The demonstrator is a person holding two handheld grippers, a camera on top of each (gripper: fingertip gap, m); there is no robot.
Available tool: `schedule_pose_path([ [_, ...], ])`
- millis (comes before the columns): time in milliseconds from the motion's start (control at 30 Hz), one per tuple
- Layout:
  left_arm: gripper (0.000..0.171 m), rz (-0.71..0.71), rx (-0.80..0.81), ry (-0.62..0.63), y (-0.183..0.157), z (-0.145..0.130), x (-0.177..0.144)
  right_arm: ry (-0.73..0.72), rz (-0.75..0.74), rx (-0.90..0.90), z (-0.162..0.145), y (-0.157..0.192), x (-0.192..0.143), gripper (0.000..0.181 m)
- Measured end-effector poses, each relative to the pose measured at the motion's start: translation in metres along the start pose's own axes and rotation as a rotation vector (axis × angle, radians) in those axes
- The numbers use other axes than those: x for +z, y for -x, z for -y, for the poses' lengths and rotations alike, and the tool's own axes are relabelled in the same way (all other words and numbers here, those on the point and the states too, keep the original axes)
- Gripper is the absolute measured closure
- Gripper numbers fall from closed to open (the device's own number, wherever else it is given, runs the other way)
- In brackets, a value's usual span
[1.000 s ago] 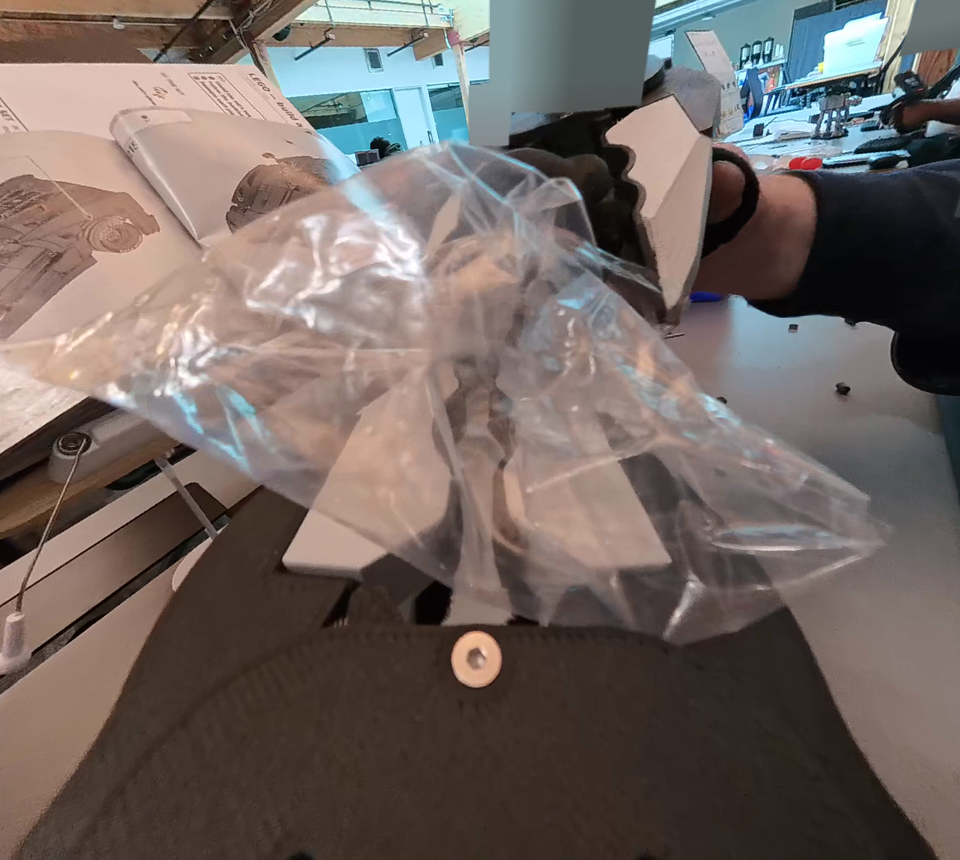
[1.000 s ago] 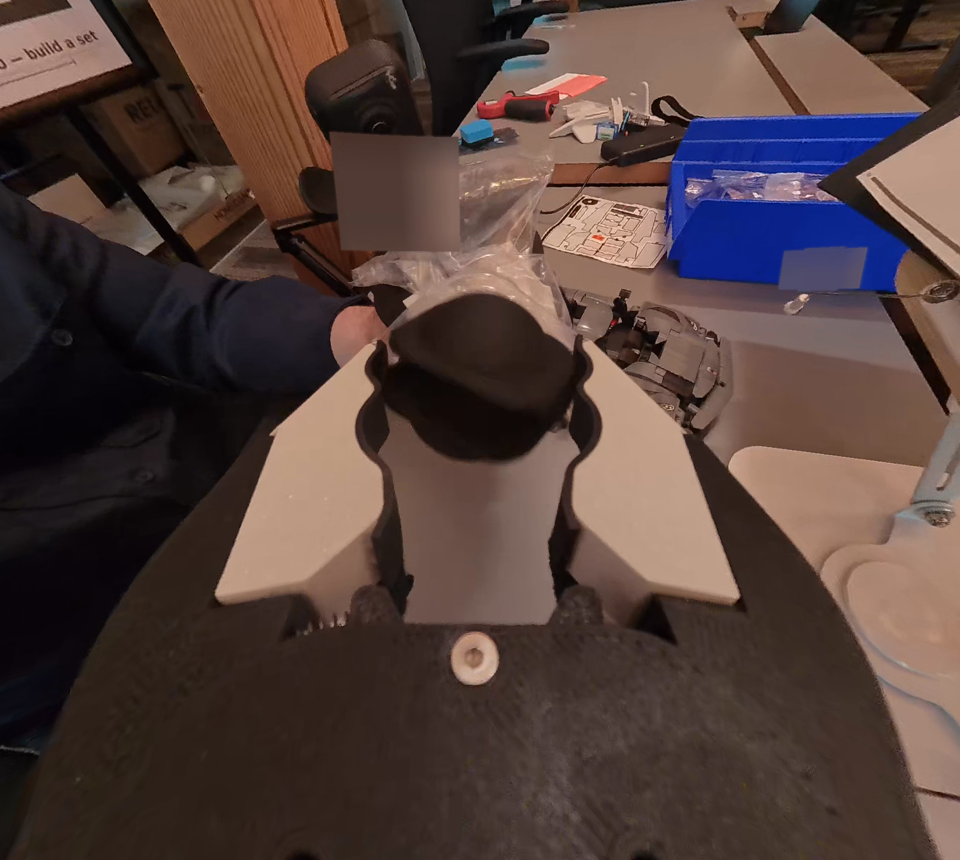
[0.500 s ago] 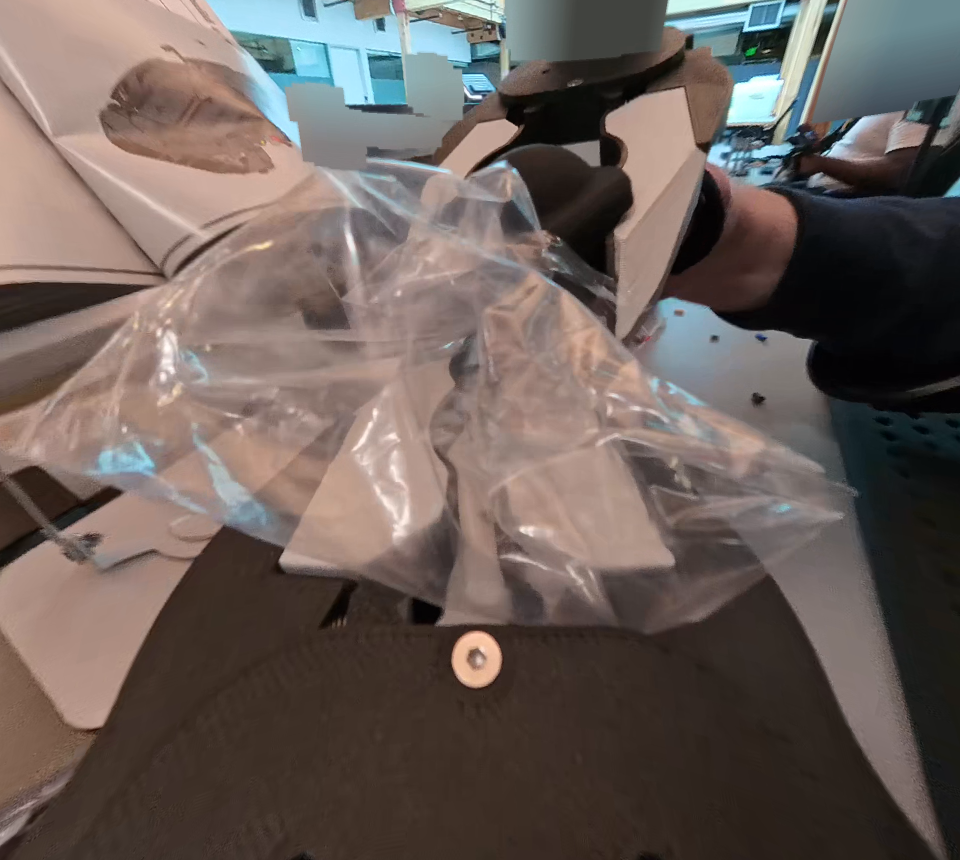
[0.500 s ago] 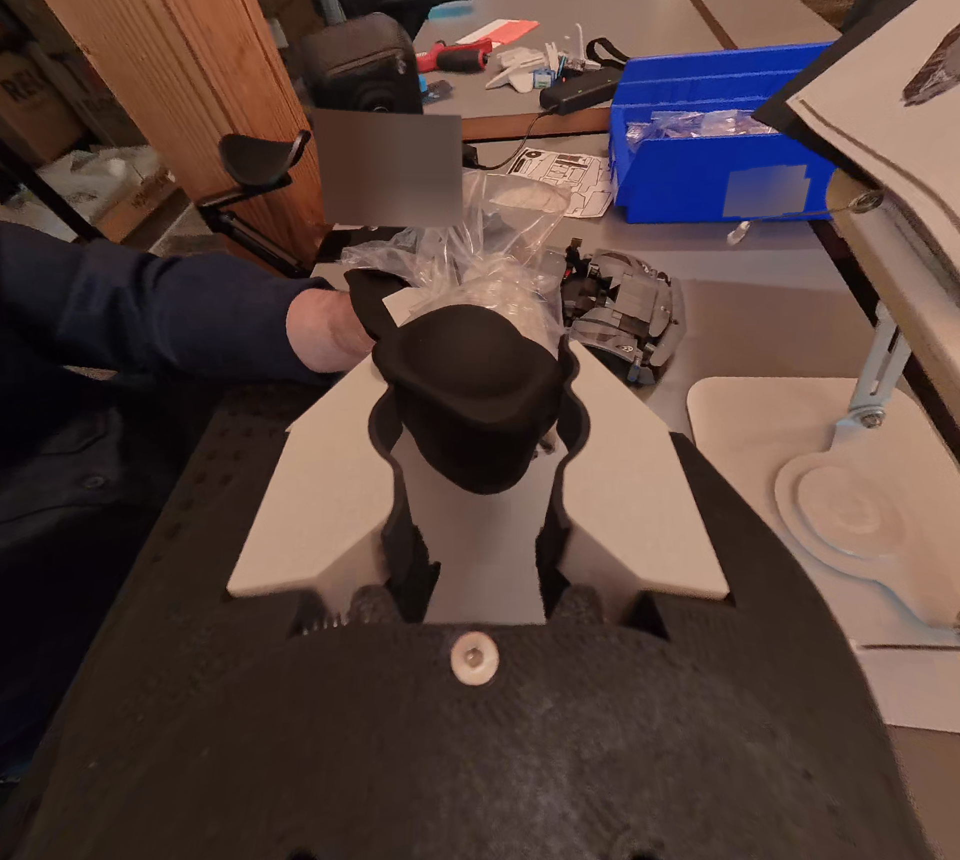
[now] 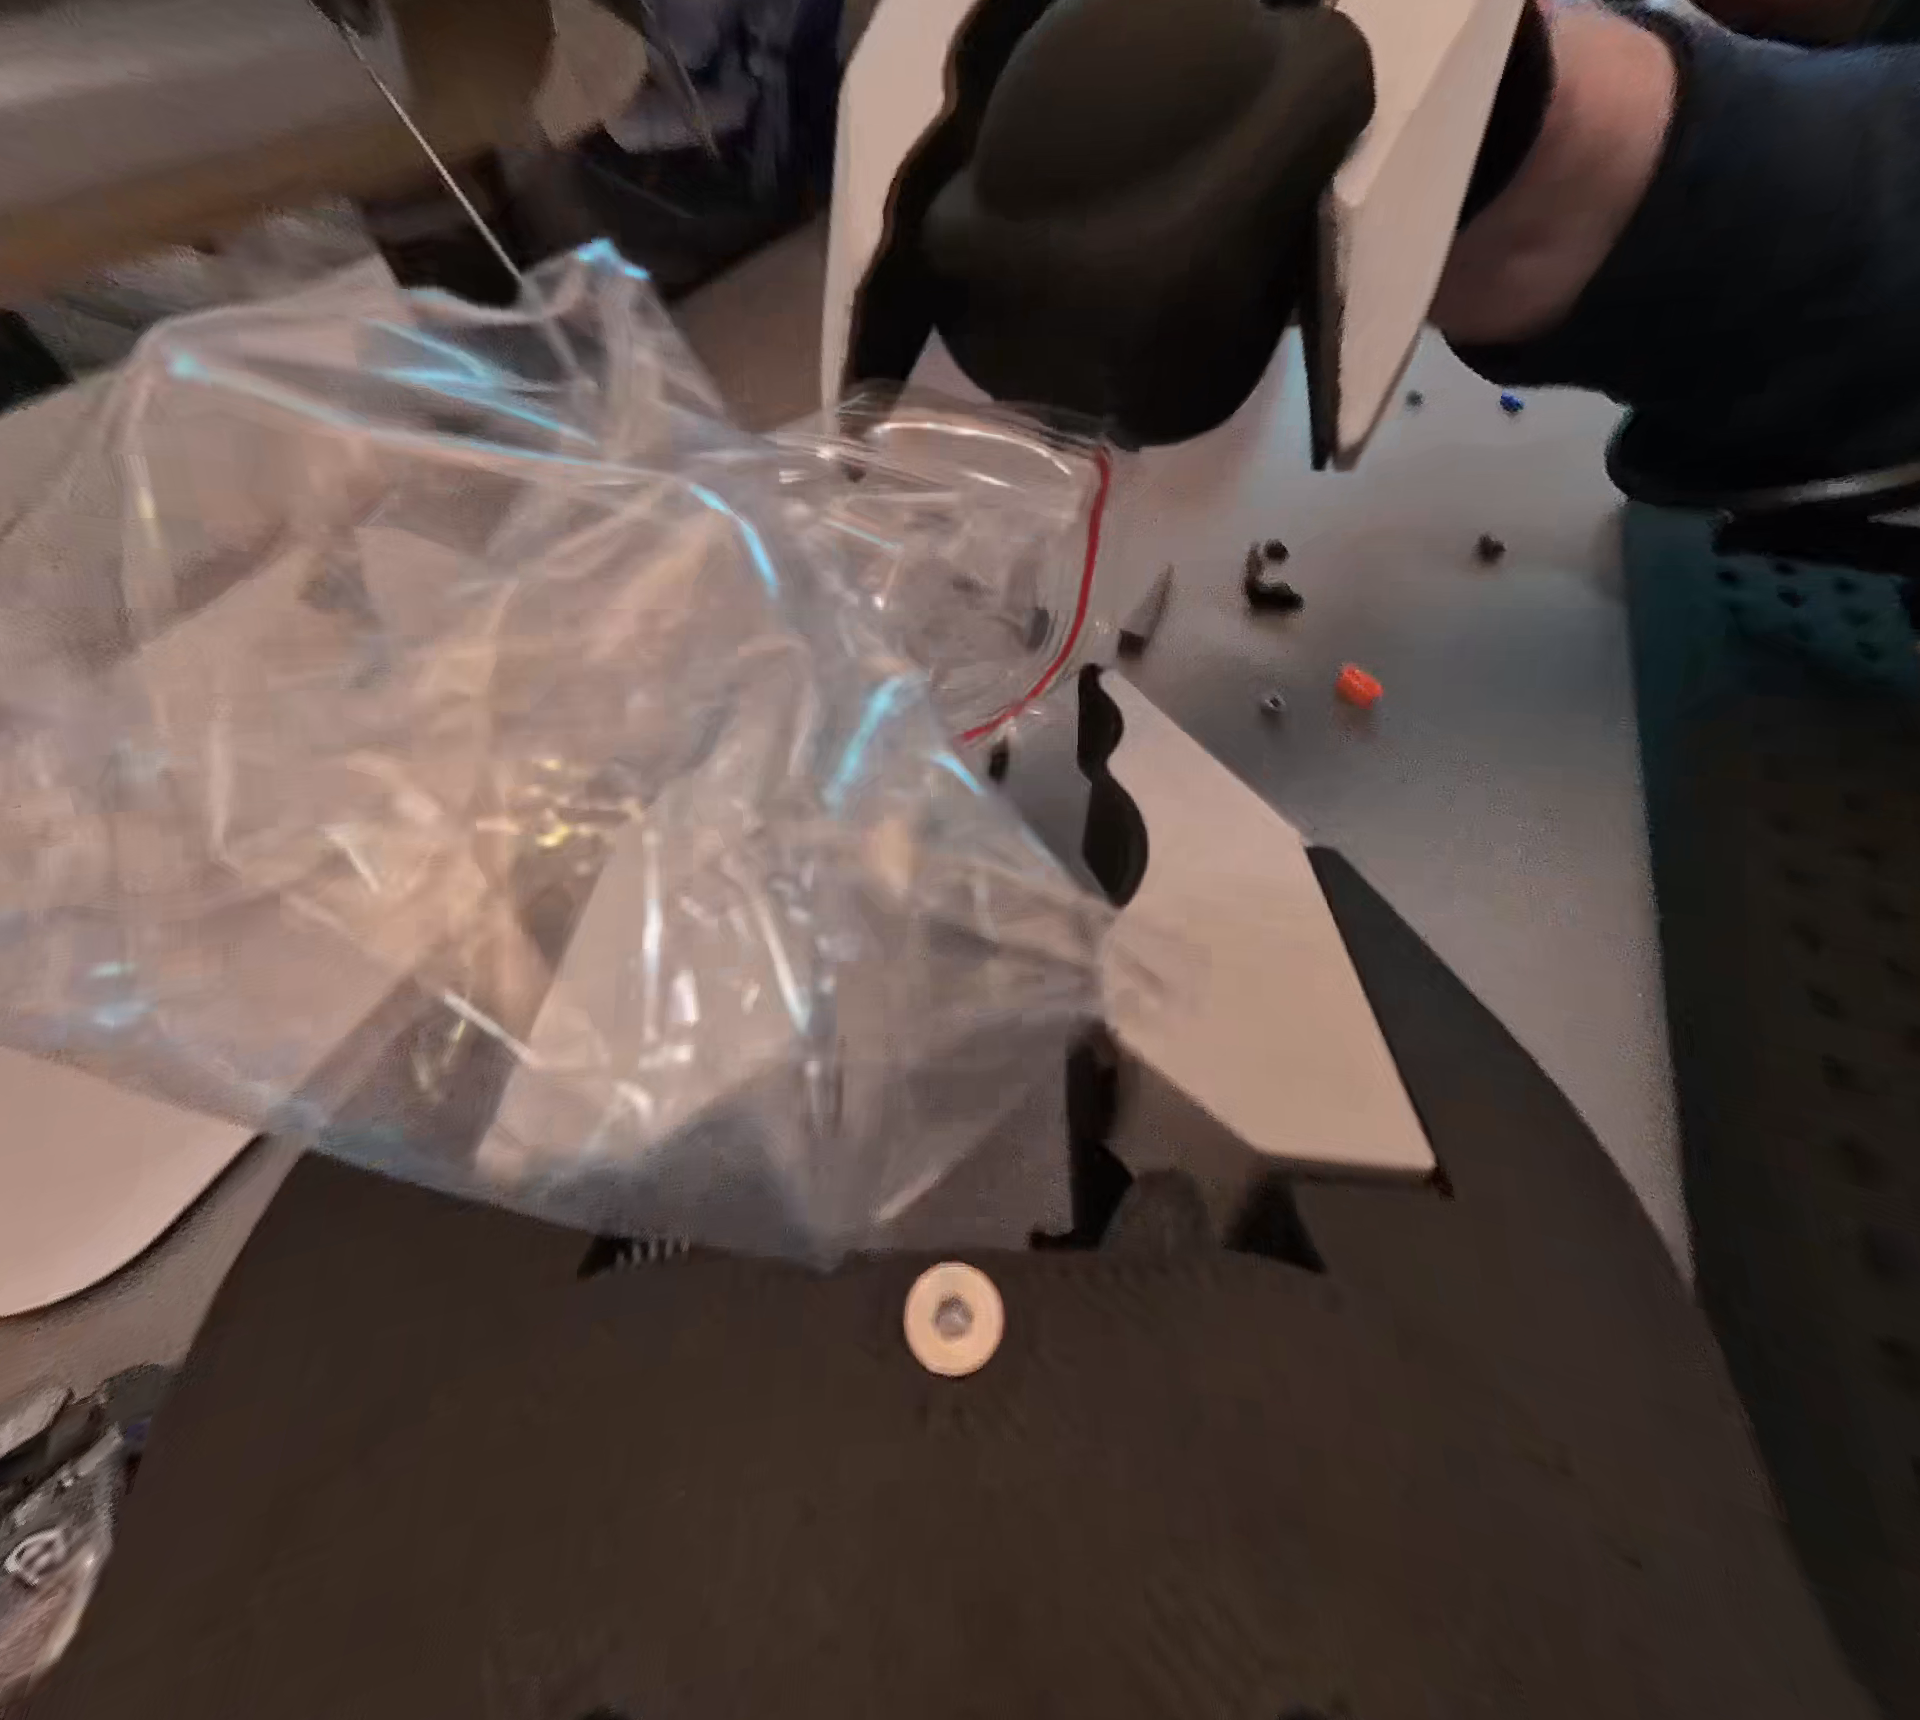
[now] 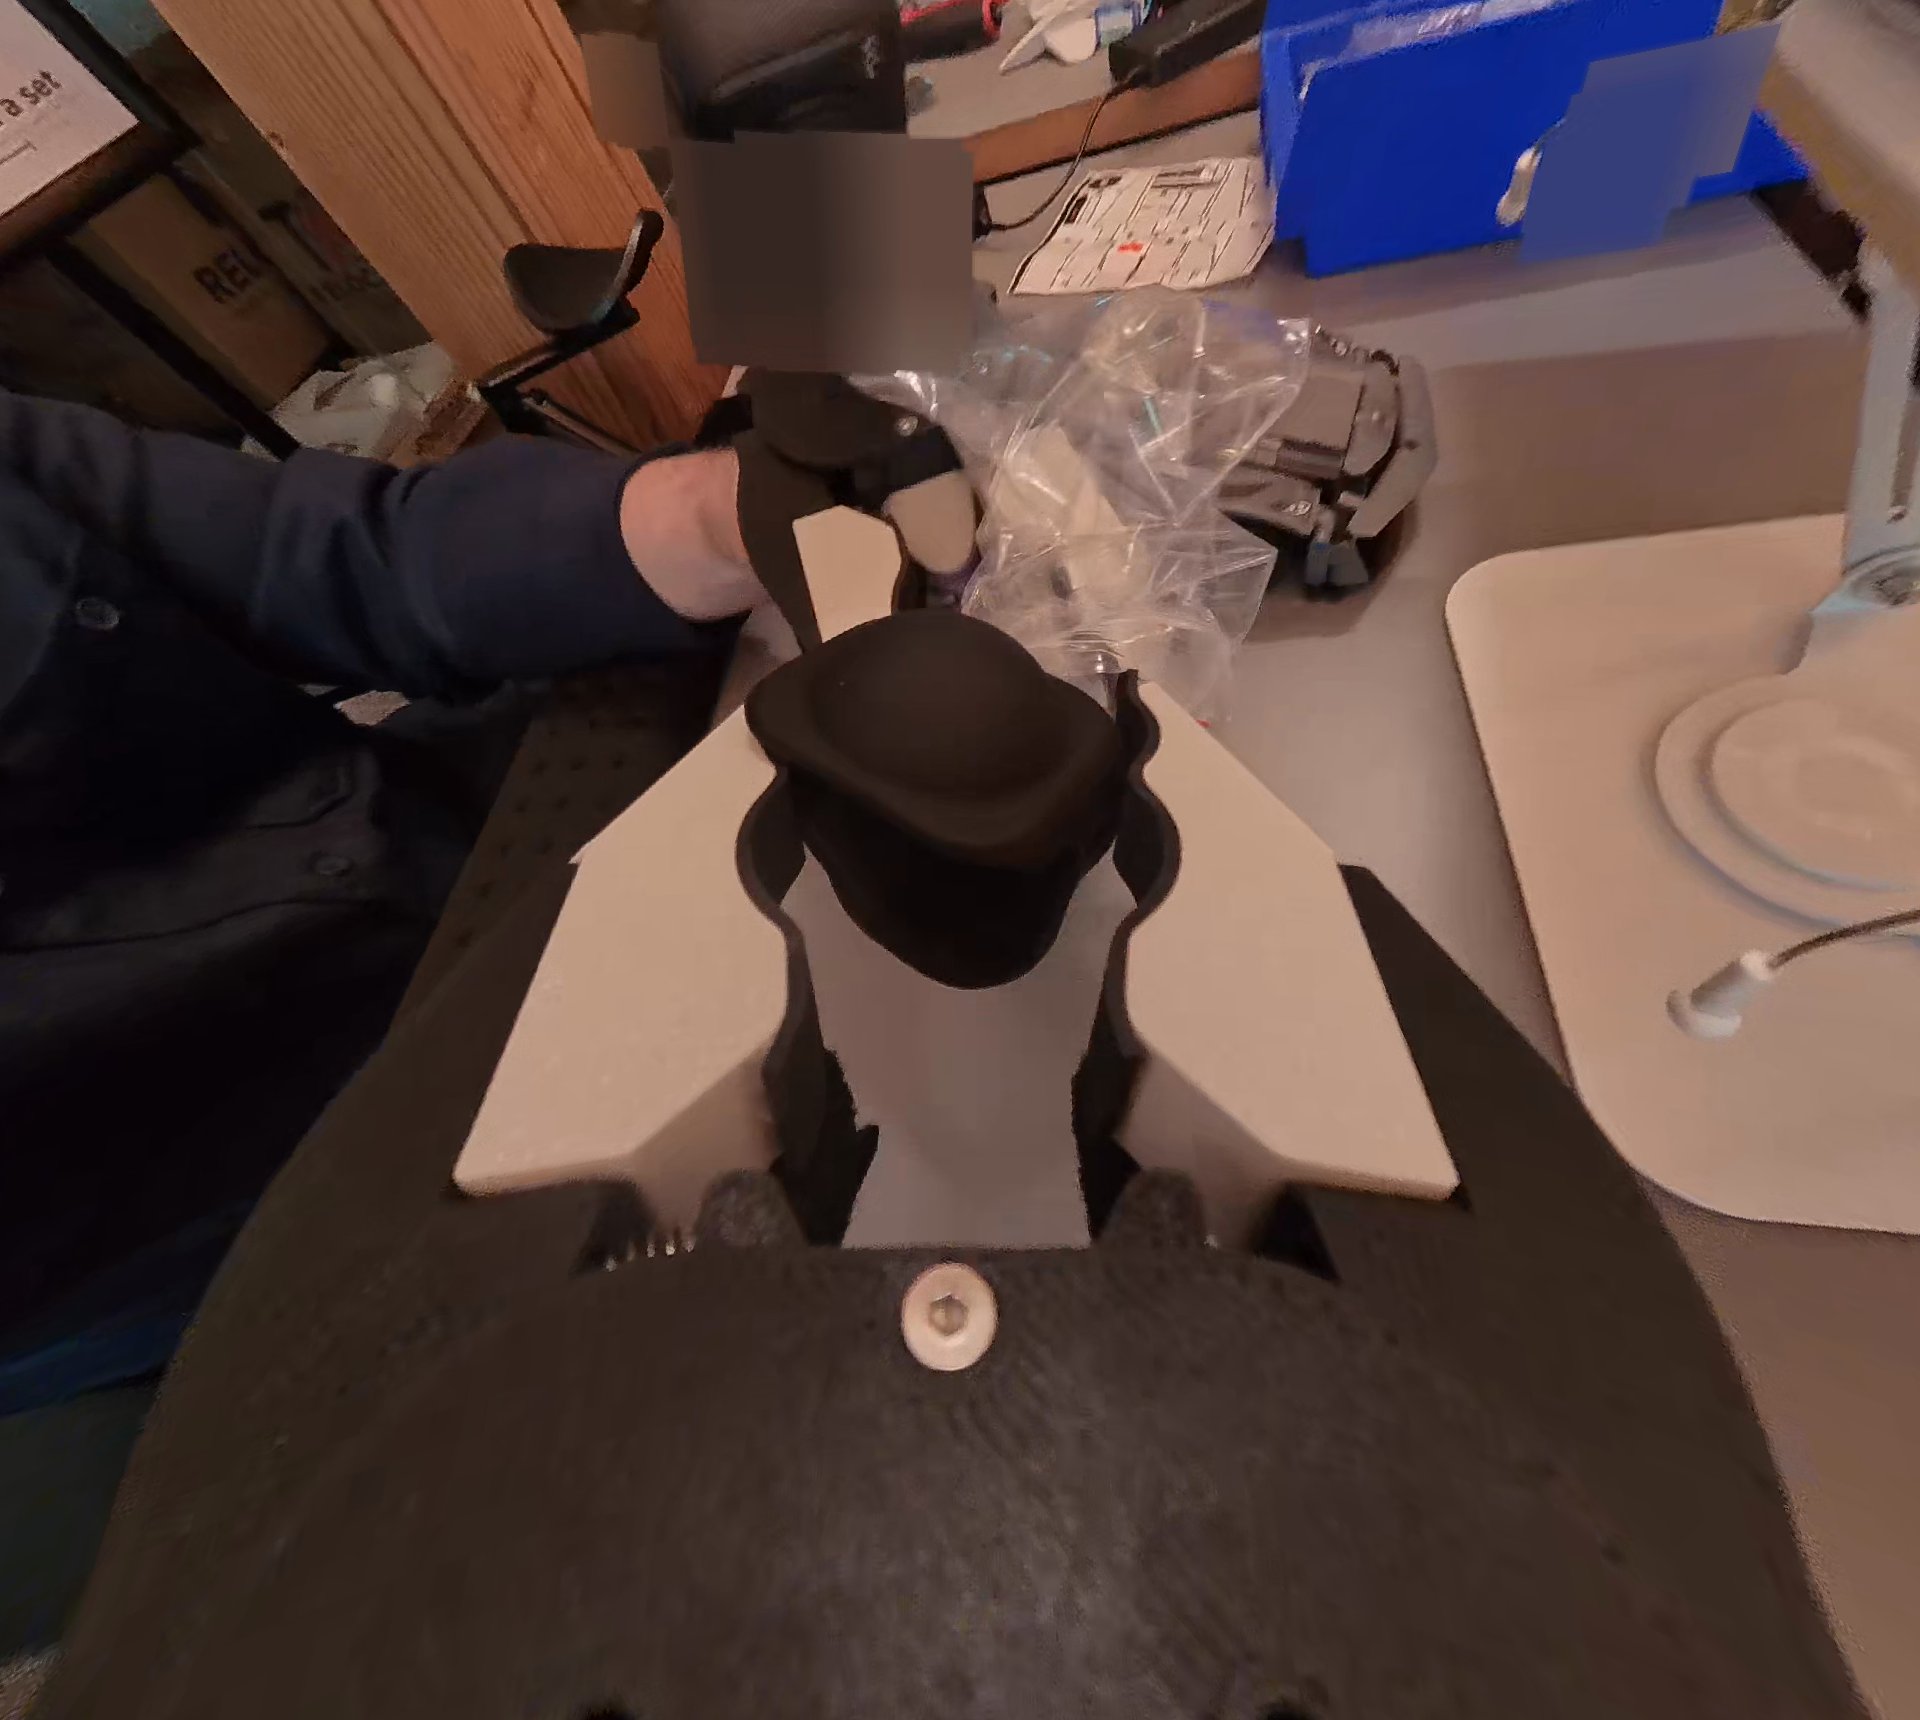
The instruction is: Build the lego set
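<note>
Tipping the crumpled clear plastic bag (image 5: pixel 468 683) out is the step I judge to be in hand. My left fingers (image 5: pixel 1247 995) look clamped on its closed end, though the film drapes over one of them and hides the pinch itself. The bag's red-striped mouth (image 5: pixel 1091 527) points to the right and down, close above the grey worktop (image 5: pixel 1455 839).

My right fingers (image 6: pixel 644 995) are closed on a black rounded hat-shaped part (image 6: pixel 935 797), which hangs just beyond the mouth, nearly touching the film.

A small orange piece (image 5: pixel 1358 684) and a small black piece (image 5: pixel 1270 590) lie loose on the worktop to the right of the mouth. I cannot tell whether anything is left inside; the film is too creased and blurred.

To do this well, I would hold the mouth low so pieces drop and do not bounce towards the near right edge. Small shakes should free anything caught in the folds. The right hand should stay clear of the mouth.

The partly built grey lego model (image 6: pixel 1340 455) sits on the worktop on the bag's far side, with a blue plastic bin (image 6: pixel 1455 112) farther off.
</note>
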State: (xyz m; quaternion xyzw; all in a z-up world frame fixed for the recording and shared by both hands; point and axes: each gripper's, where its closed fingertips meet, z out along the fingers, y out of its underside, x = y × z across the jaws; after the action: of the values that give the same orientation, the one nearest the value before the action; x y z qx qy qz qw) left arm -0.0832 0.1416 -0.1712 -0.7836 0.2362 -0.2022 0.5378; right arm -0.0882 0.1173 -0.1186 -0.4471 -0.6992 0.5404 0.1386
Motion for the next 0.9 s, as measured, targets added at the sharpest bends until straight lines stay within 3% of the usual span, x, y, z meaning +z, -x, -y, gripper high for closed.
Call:
schedule_pose_path([
  [33, 0.131, -0.03, -0.011, 0.019, -0.003, -0.004, -0.001, 0.022, 0.007, 0.009, -0.004, 0.001, 0.002, 0.123],
  [67, 0.154, -0.077, -0.011, 0.035, -0.009, -0.008, -0.002, 0.048, 0.009, 0.012, -0.009, 0.001, 0.005, 0.123],
  [100, 0.164, -0.095, -0.001, 0.061, -0.011, -0.014, -0.002, 0.075, 0.007, 0.012, -0.015, 0.001, 0.008, 0.123],
  [200, 0.17, -0.107, 0.011, 0.124, -0.015, -0.026, -0.003, 0.148, -0.011, -0.015, -0.029, -0.002, 0.013, 0.123],
  [367, 0.171, -0.173, -0.064, 0.168, -0.02, -0.031, -0.015, 0.245, -0.058, -0.094, -0.041, -0.003, 0.013, 0.123],
  [467, 0.171, -0.295, -0.177, 0.06, -0.03, -0.011, -0.029, 0.258, -0.023, -0.143, -0.041, 0.008, 0.017, 0.123],
  [567, 0.171, -0.499, -0.284, -0.073, -0.05, 0.015, -0.047, 0.177, 0.036, -0.166, -0.028, 0.02, 0.019, 0.122],
  [700, 0.171, -0.562, -0.362, -0.144, -0.051, 0.022, -0.047, 0.008, 0.08, -0.138, 0.002, 0.029, 0.01, 0.122],
  [800, 0.171, -0.581, -0.416, -0.157, -0.05, 0.026, -0.046, 0.082, 0.068, -0.132, -0.008, 0.027, 0.006, 0.121],
  [900, 0.171, -0.519, -0.467, -0.096, -0.04, 0.016, -0.043, 0.324, 0.039, -0.152, -0.044, 0.027, 0.006, 0.121],
])
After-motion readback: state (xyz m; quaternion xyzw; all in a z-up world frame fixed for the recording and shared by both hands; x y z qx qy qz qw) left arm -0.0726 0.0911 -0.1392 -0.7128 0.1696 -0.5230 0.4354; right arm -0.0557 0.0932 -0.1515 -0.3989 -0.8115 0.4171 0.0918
